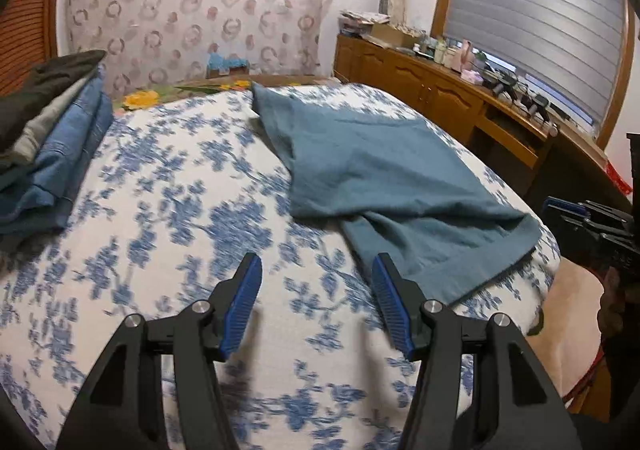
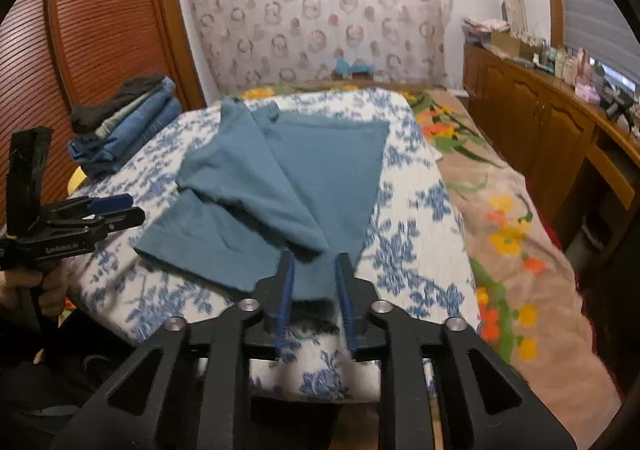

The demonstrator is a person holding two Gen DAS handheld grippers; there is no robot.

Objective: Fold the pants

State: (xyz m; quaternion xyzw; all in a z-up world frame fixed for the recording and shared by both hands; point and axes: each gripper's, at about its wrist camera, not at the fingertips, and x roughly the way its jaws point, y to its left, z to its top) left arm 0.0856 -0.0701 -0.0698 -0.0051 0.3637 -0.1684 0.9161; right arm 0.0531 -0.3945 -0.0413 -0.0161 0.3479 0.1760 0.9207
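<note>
The right gripper [image 2: 314,262] clamps the near hem of the teal pants [image 2: 280,185] on the floral bedspread [image 2: 420,234], while the left gripper [image 1: 316,270] hovers released beside the pants.

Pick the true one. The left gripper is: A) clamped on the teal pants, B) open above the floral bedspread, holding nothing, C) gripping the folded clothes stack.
B: the left gripper has its jaws spread wide over the floral bedspread, with the teal pants off to its right, untouched.
</note>
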